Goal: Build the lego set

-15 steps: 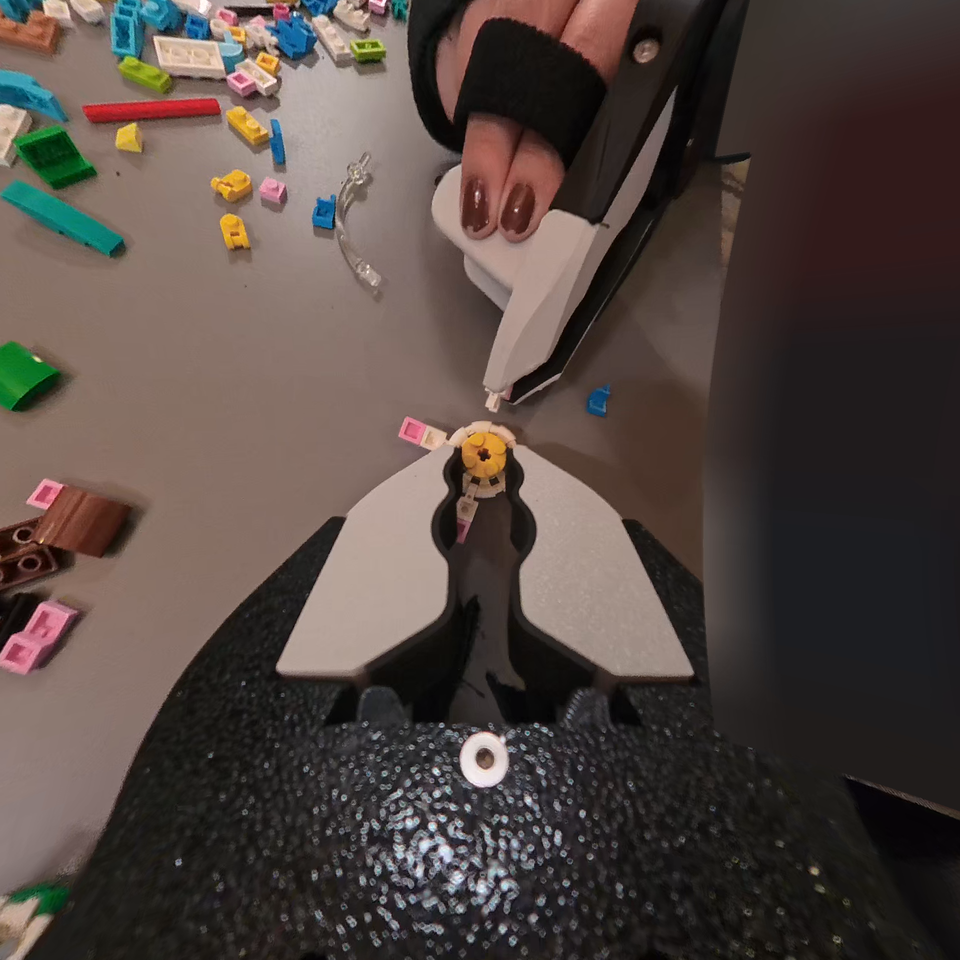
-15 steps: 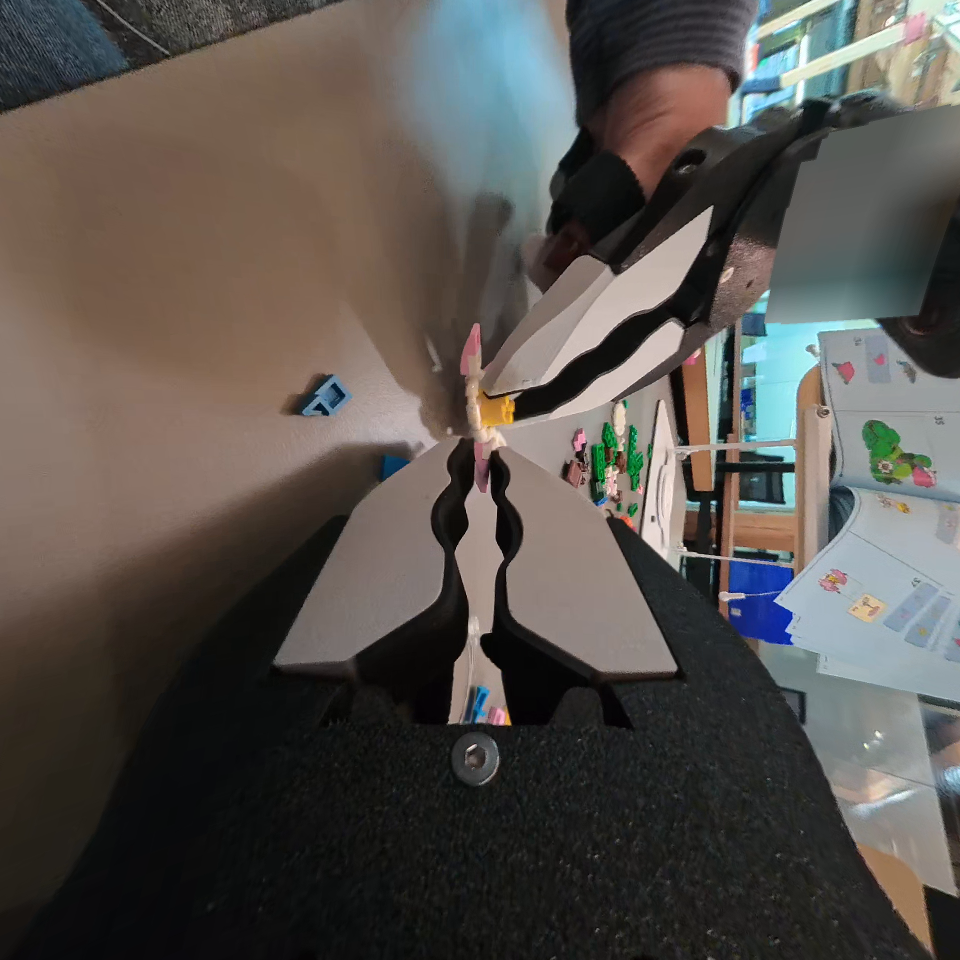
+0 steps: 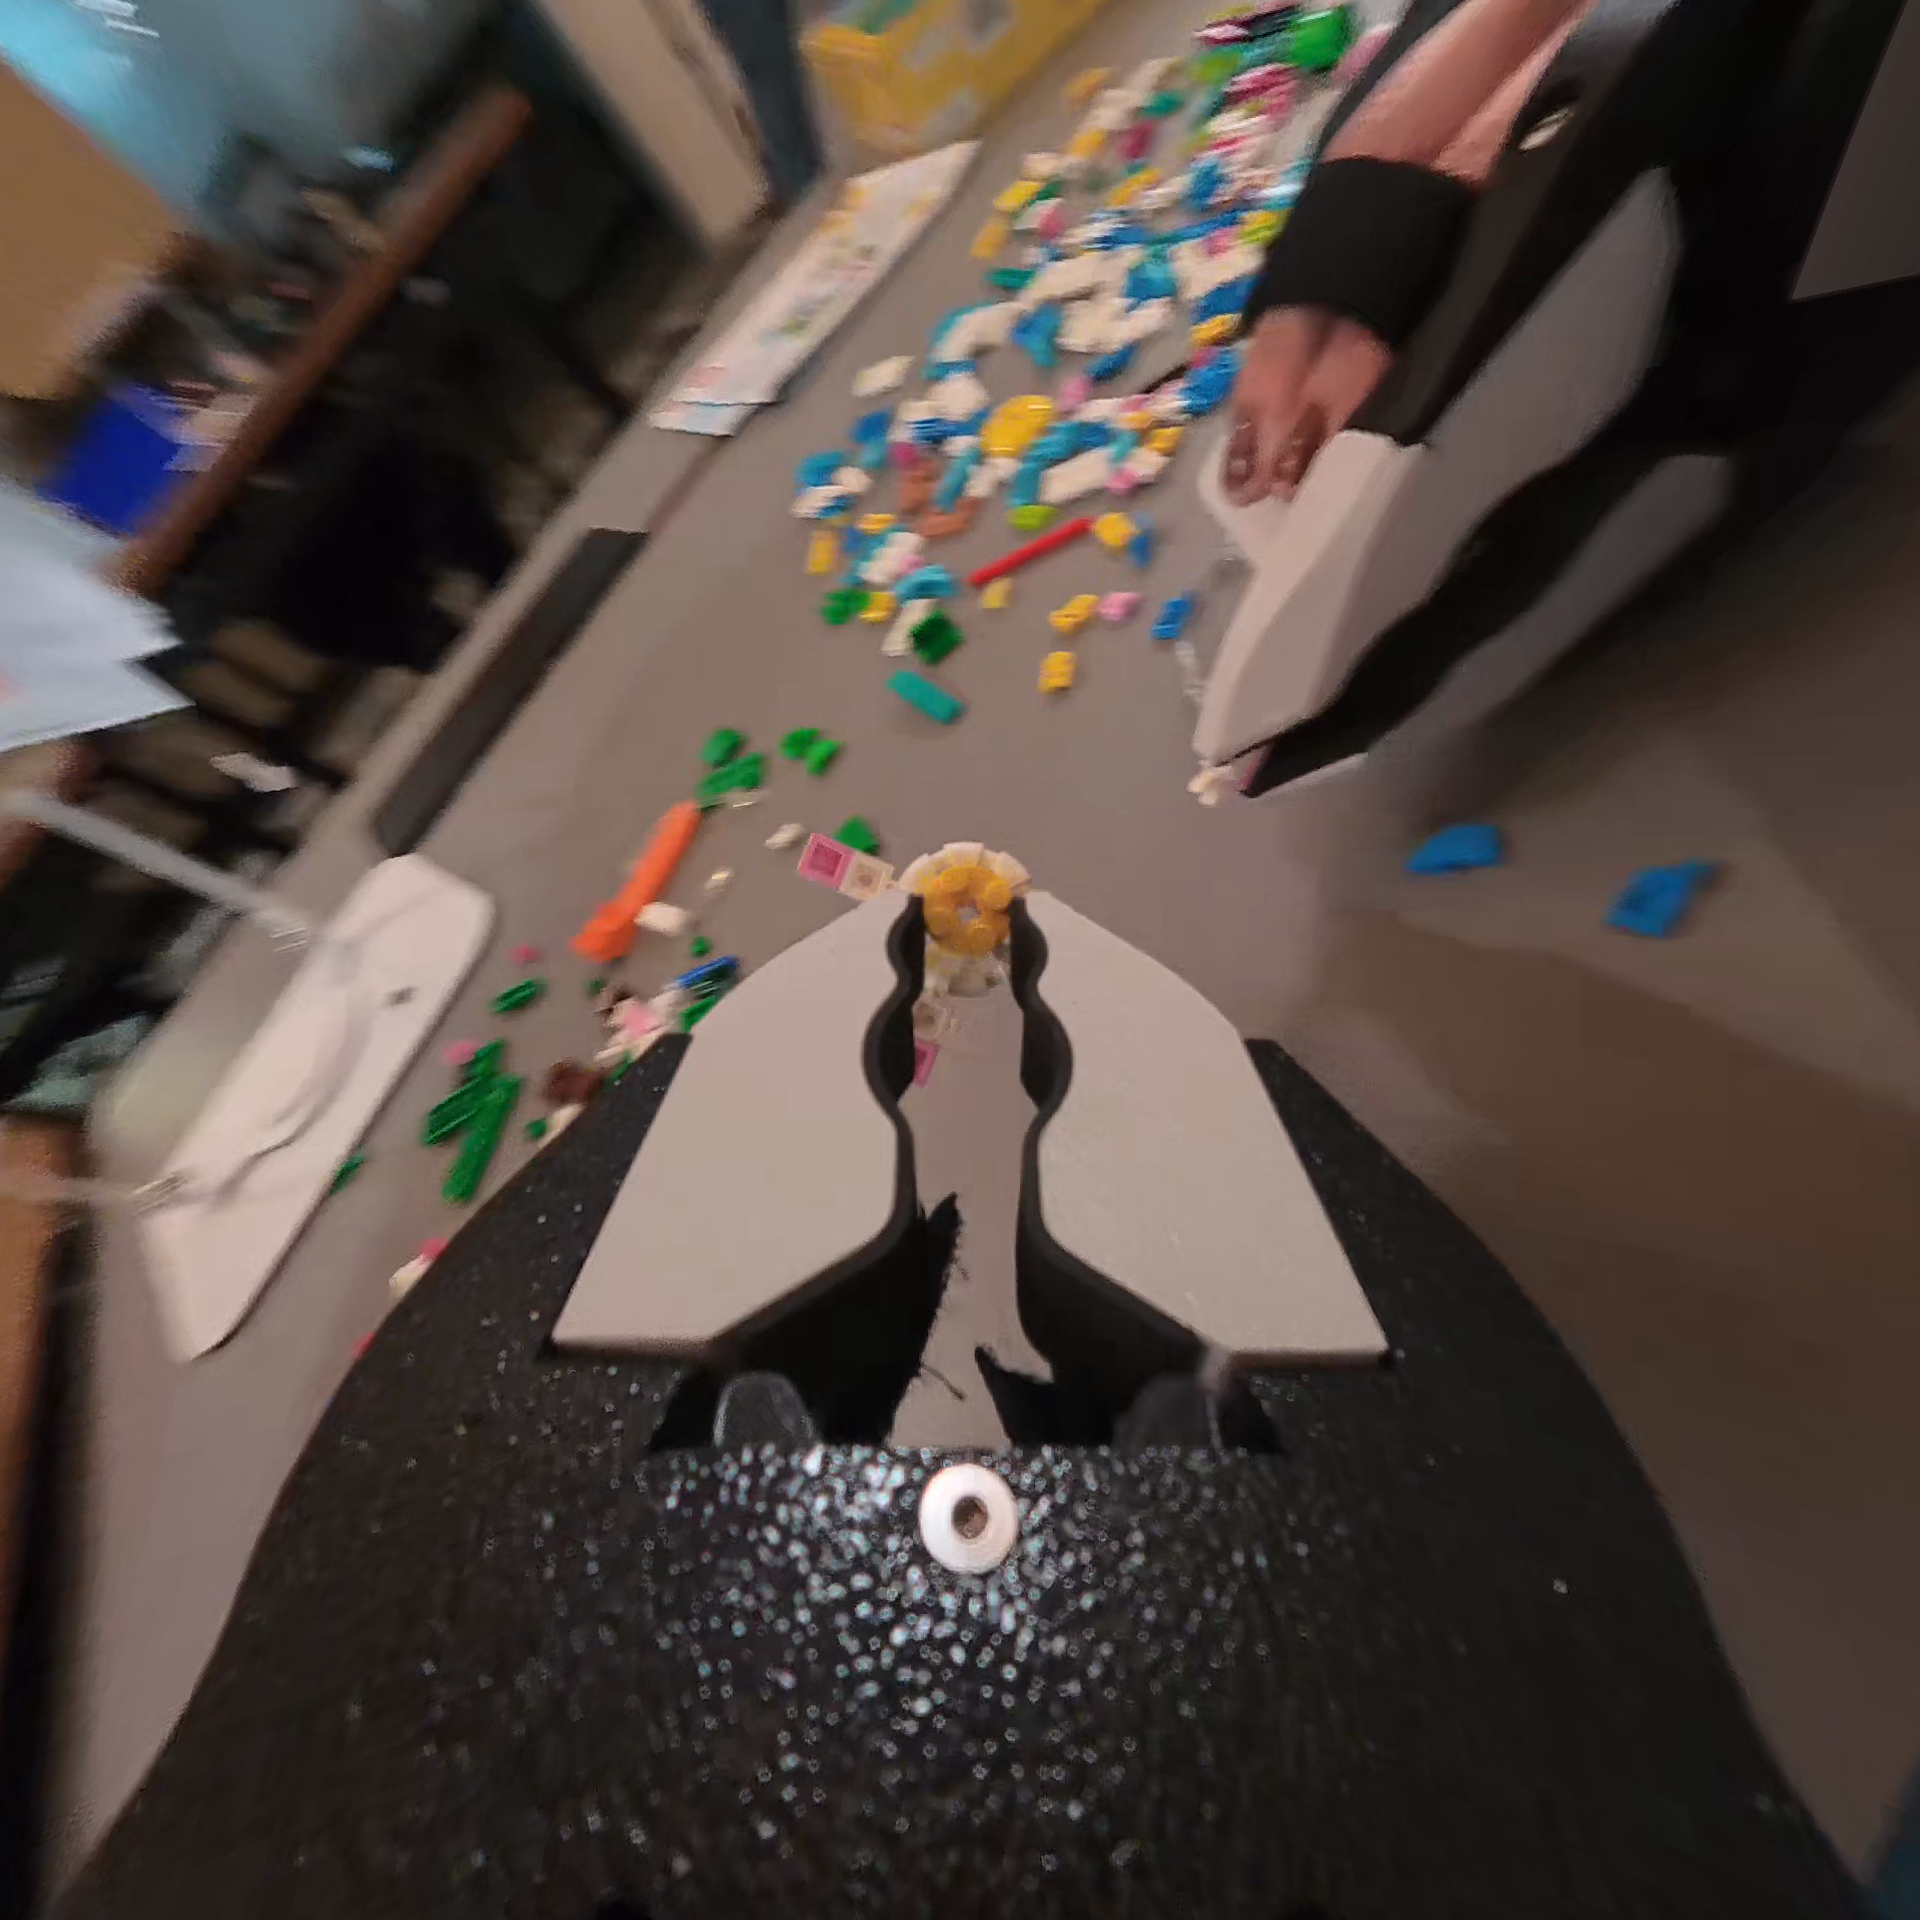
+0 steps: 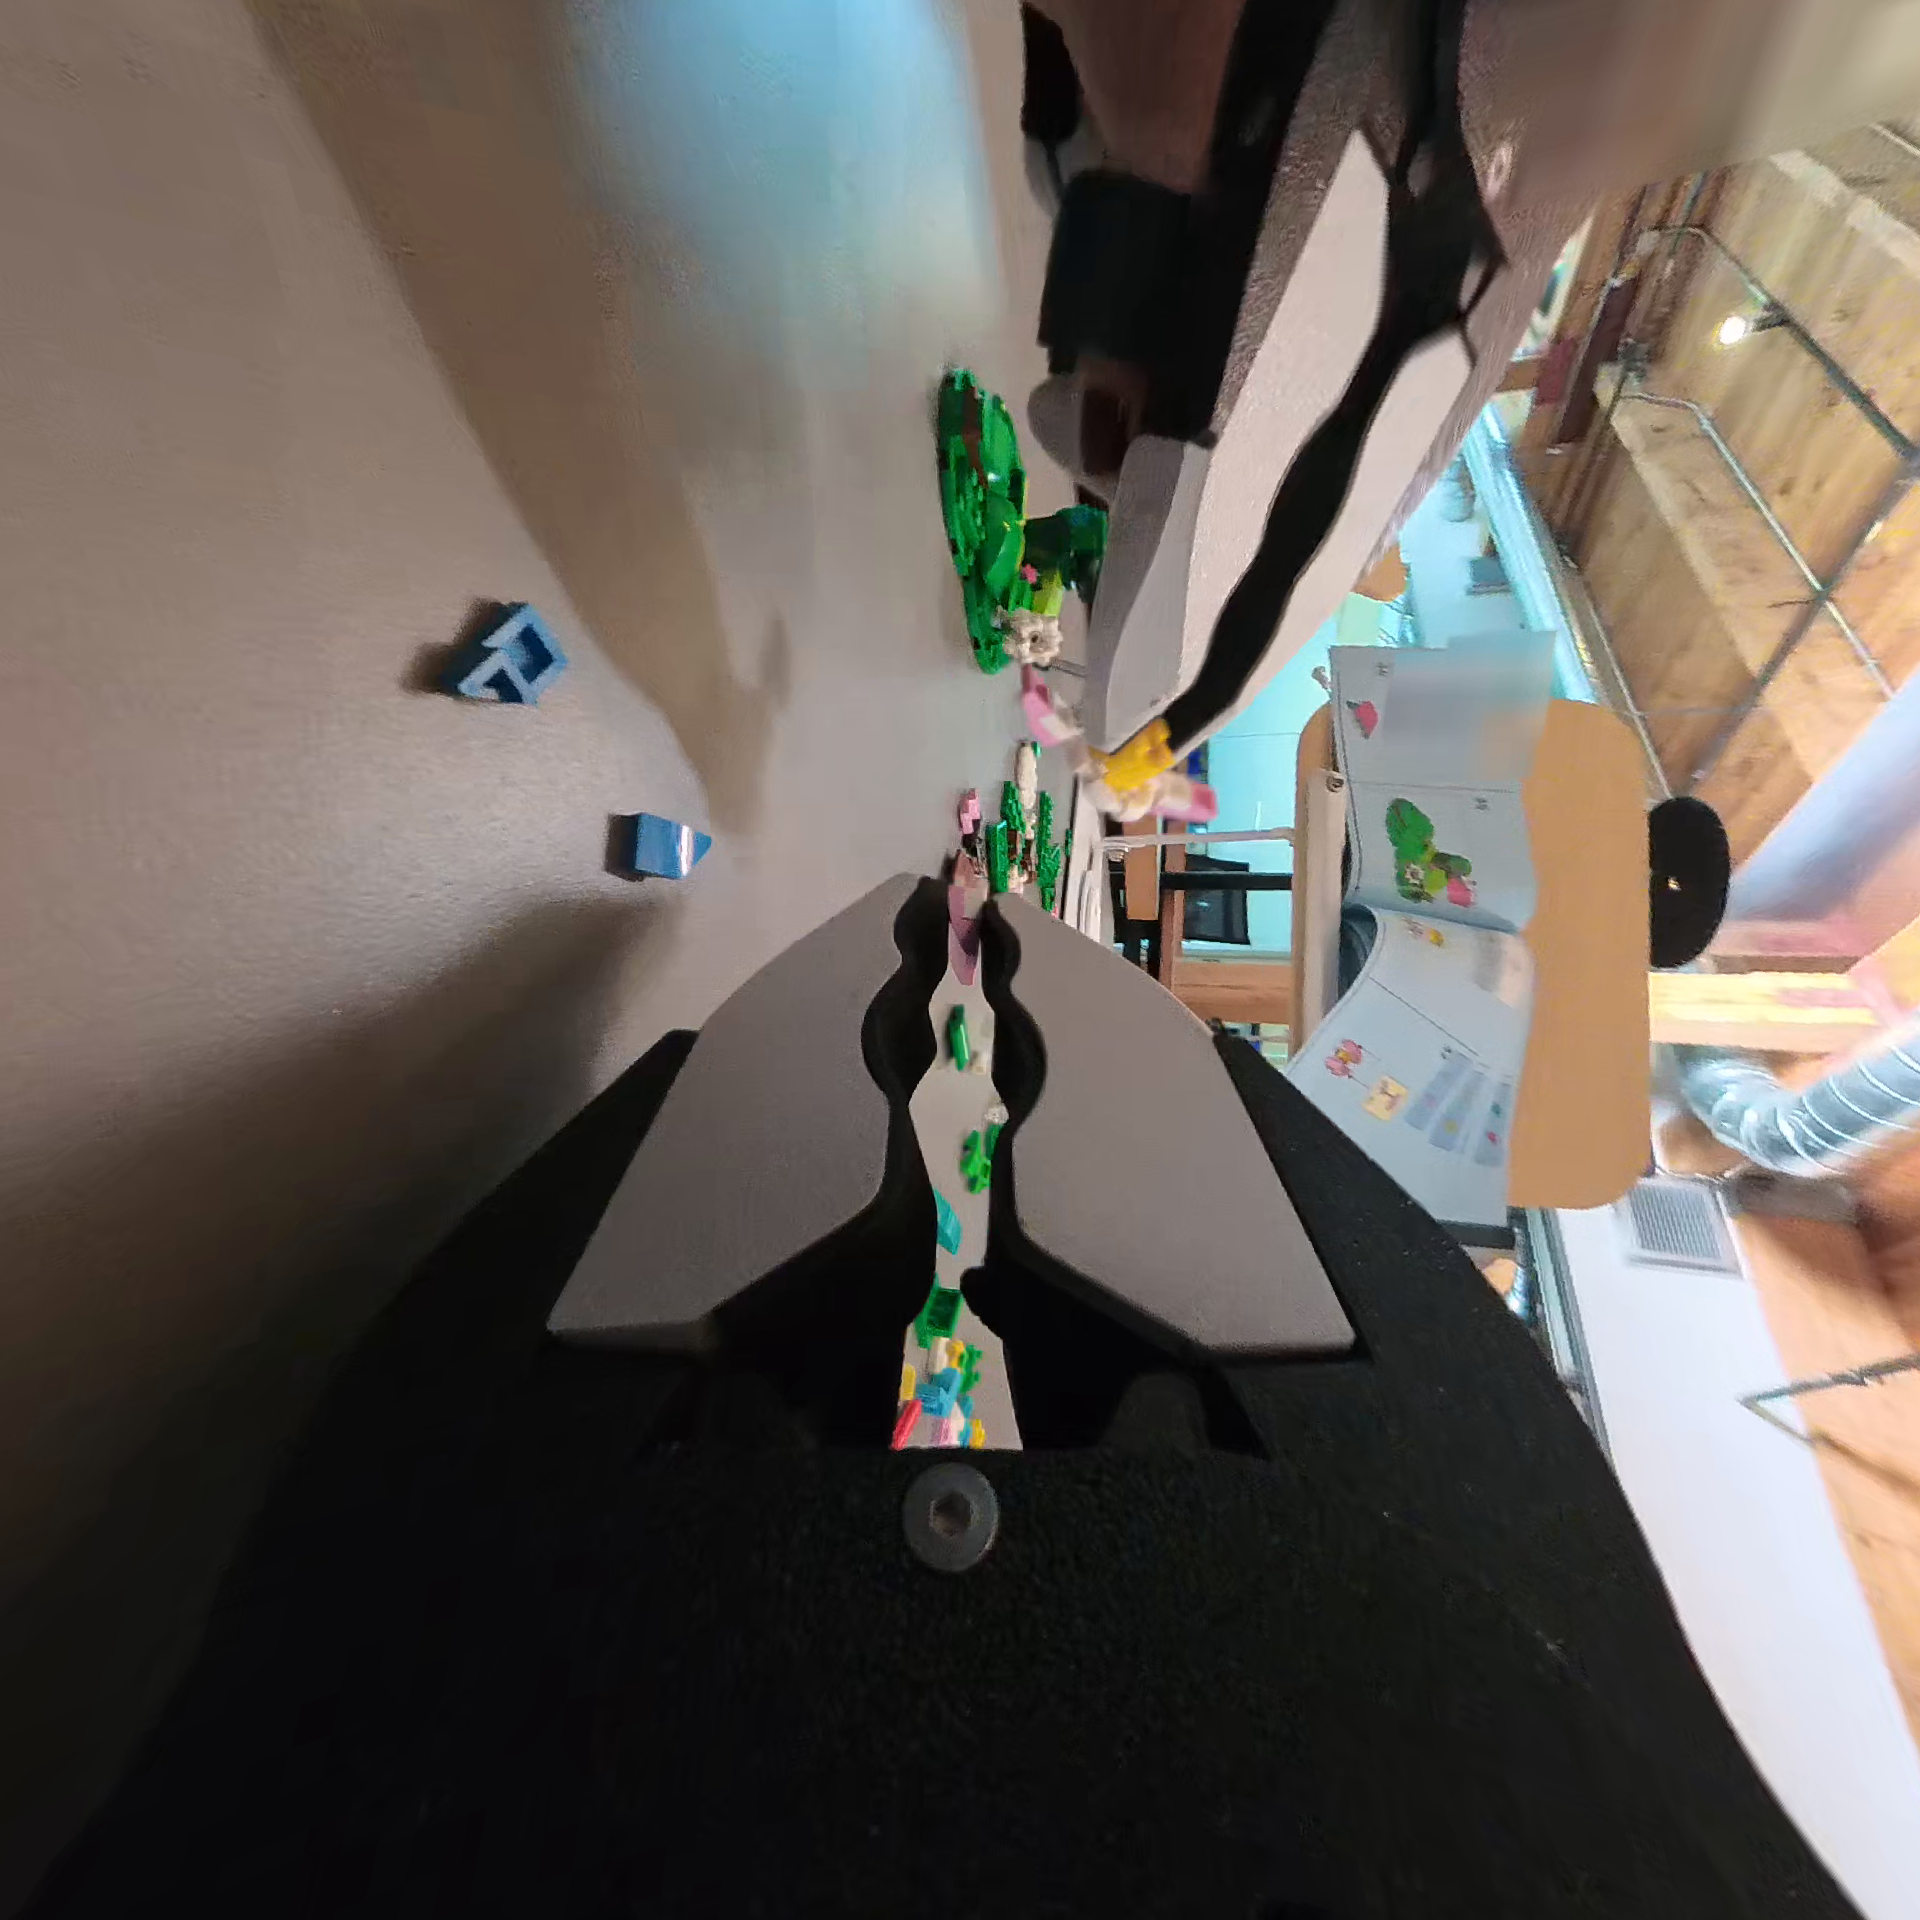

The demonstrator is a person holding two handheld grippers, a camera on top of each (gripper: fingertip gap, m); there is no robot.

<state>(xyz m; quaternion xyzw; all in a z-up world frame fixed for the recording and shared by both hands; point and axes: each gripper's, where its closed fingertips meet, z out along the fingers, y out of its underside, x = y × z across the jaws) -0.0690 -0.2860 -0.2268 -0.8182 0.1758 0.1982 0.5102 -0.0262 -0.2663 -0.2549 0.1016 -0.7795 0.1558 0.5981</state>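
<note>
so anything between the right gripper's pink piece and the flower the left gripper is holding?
Nothing visible. The right gripper is shut on a small pink petal piece; the left gripper grips the yellow-centred flower assembly. Between them is only open air above the grey table; the two loose blue bricks lie off to the side.

Two grippers: the left gripper at six o'clock and the right gripper at two. One small flower assembly. Two loose blue pieces at three o'clock. One instruction booklet. Scattered bricks toward twelve are too many and blurred to count.
</note>
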